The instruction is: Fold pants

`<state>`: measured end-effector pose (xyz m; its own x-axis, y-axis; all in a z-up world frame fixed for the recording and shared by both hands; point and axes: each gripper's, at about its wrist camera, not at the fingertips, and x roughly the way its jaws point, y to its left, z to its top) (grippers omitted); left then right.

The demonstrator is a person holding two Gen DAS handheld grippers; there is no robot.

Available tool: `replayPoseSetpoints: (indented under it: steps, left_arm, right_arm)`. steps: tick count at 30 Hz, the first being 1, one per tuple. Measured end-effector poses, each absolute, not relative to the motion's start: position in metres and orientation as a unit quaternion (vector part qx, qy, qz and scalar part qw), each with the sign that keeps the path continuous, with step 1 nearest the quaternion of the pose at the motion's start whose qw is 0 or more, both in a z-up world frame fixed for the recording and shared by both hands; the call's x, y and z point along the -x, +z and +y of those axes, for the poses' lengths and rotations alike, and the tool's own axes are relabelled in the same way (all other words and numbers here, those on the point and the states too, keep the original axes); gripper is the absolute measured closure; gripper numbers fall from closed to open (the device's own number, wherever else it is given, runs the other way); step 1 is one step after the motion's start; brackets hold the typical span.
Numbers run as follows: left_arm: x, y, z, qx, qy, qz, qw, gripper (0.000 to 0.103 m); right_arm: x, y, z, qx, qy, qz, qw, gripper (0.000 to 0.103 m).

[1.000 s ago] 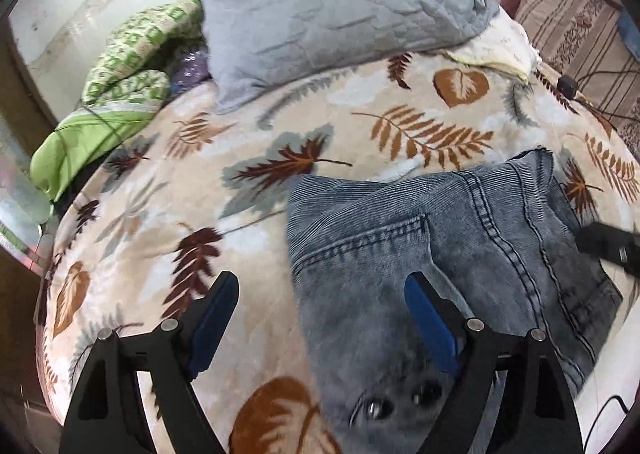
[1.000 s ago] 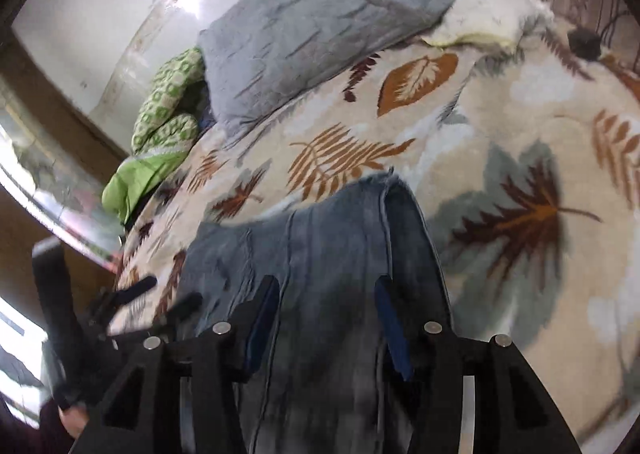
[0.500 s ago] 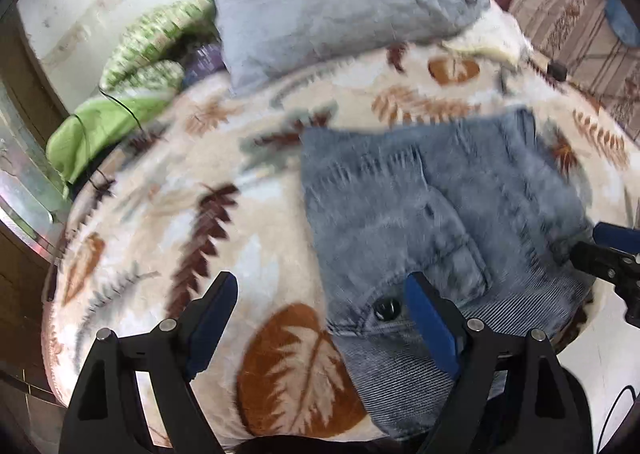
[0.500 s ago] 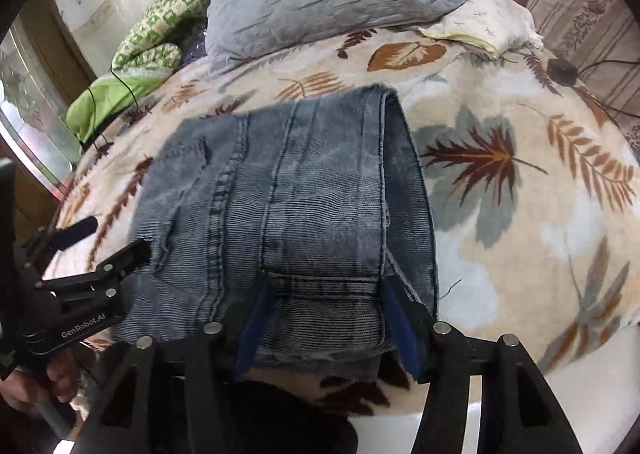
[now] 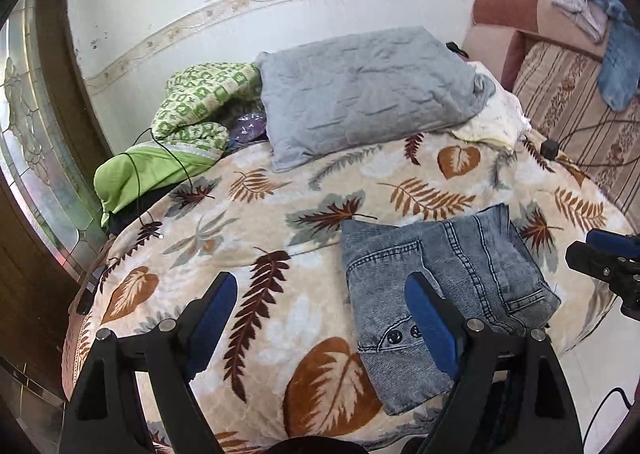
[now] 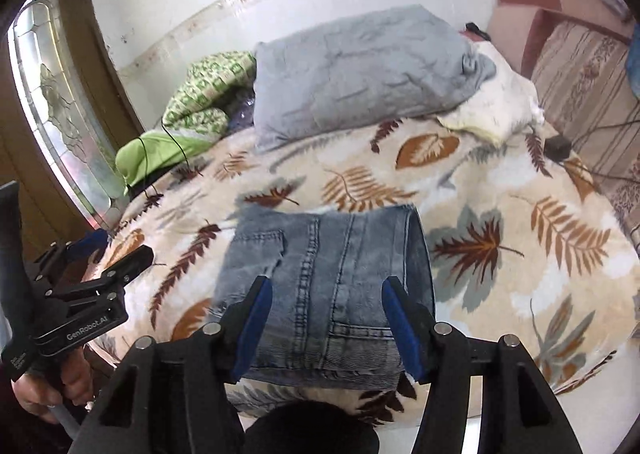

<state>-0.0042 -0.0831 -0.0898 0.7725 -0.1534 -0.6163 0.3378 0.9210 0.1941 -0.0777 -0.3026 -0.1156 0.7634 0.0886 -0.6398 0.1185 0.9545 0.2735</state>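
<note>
I am holding my left tongs (image 5: 318, 318) and right tongs (image 6: 326, 318) spread wide and gripping nothing, hovering over the folded jeans (image 6: 332, 266) lying on the leaf-patterned blanket (image 5: 240, 221) at six o'clock.

We saw the faded blue denim jeans (image 5: 444, 286) (image 6: 332, 274) folded into a compact, thick rectangle, lying flat near the bed's front edge, back pocket, seams and two rivets facing up.
</note>
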Motion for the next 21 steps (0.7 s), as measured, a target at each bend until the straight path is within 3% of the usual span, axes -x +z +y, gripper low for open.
replayPoseSetpoints:
  steps: [21]
  left_arm:
    - [-0.001,-0.088,-0.058,-0.126,-0.112,0.324,0.931,0.017]
  right_arm:
    - [0.071,-0.12,-0.302,-0.145,-0.023,0.351,0.925,0.04]
